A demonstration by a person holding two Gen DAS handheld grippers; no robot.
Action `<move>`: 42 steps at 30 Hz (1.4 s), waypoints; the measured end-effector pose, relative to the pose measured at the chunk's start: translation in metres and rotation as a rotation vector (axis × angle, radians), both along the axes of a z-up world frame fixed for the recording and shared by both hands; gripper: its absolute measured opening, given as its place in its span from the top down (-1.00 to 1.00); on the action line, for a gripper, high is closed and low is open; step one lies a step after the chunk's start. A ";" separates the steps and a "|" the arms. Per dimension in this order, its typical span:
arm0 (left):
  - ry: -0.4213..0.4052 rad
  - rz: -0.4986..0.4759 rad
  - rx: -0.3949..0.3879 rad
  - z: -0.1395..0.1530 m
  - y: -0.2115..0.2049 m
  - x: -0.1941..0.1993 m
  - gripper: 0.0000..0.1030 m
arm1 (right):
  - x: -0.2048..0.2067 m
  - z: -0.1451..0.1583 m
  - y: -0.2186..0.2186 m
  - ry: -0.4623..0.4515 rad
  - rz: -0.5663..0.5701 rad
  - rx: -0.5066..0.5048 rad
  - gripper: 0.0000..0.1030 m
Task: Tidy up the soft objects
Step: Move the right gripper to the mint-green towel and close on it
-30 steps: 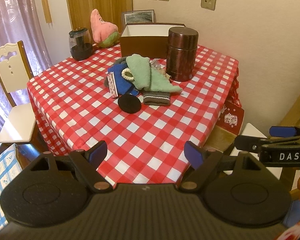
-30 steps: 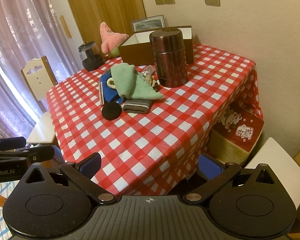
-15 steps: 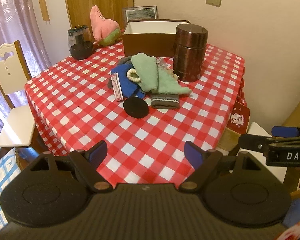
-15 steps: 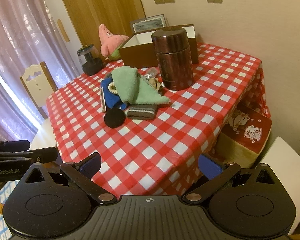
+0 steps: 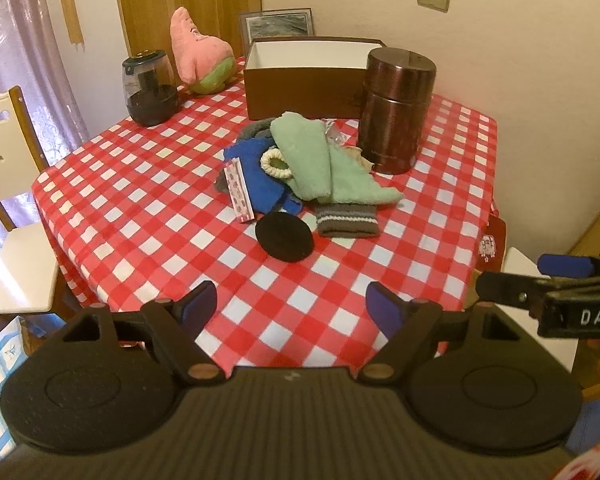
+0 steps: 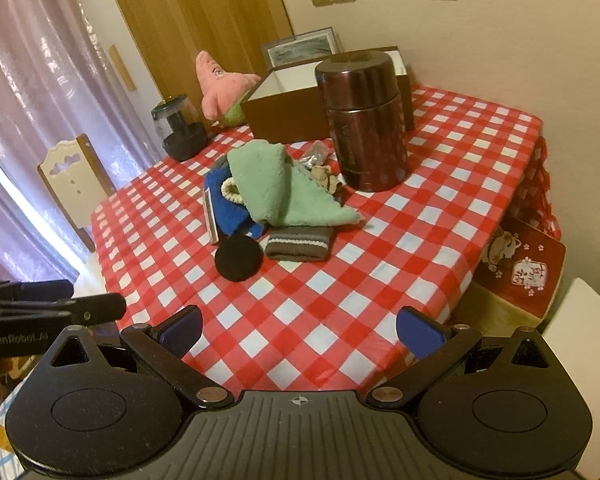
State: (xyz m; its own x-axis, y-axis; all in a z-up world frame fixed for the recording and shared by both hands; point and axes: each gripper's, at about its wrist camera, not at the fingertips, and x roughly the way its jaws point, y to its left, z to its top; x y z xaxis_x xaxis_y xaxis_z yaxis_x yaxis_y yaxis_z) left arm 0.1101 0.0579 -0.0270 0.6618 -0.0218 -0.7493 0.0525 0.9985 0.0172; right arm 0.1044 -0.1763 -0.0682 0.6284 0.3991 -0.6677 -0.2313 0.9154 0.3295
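Note:
A heap of soft things lies mid-table: a green towel [image 5: 312,156] [image 6: 276,184] over a blue cloth [image 5: 260,176] [image 6: 228,208], a cream hair tie [image 5: 276,164], a striped grey sock [image 5: 346,220] [image 6: 300,242] and a black round pad [image 5: 285,236] [image 6: 238,258]. A pink star plush [image 5: 198,56] [image 6: 220,88] leans at the back. An open brown box [image 5: 300,76] [image 6: 284,108] stands behind the heap. My left gripper [image 5: 292,308] and right gripper [image 6: 298,328] hover open and empty above the table's near edge.
A dark brown canister [image 5: 396,112] [image 6: 364,120] stands right of the heap. A dark-based glass jar [image 5: 148,88] sits back left. A small patterned packet [image 5: 239,190] leans on the blue cloth. A white chair [image 5: 4,184] stands left; a red box [image 6: 520,268] sits beside the table.
Both grippers have moved forward toward the table, so the heap looks nearer and larger. Both stay open. Nothing on the table has moved.

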 end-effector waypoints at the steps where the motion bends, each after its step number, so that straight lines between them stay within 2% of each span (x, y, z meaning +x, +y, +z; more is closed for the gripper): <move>1: 0.002 0.002 -0.001 -0.001 0.001 0.004 -0.56 | 0.005 -0.001 0.001 -0.001 0.005 -0.002 -0.99; 7: 0.022 0.021 -0.013 -0.013 0.003 0.036 -0.56 | 0.030 -0.008 0.007 -0.006 0.043 -0.018 -0.97; 11: 0.033 0.051 -0.011 -0.024 0.002 0.057 -0.56 | 0.061 -0.016 0.011 0.004 0.086 -0.023 -0.85; 28: 0.104 0.285 -0.076 -0.104 -0.004 0.162 -0.56 | 0.195 -0.062 0.019 0.052 0.305 -0.007 -0.64; 35: 0.137 0.355 -0.091 -0.127 -0.001 0.189 -0.56 | 0.228 -0.079 0.019 0.090 0.337 -0.005 -0.63; 42: 0.170 0.381 -0.085 -0.140 -0.003 0.207 -0.56 | 0.247 -0.085 0.017 0.108 0.351 0.003 -0.62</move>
State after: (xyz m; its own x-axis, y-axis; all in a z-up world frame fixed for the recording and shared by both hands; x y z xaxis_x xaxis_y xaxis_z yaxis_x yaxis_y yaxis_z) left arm 0.3173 0.0550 -0.1669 0.5021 0.1338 -0.8544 -0.3253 0.9446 -0.0432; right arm 0.3518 -0.1591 -0.1529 0.3785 0.5803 -0.7211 -0.4950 0.7852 0.3721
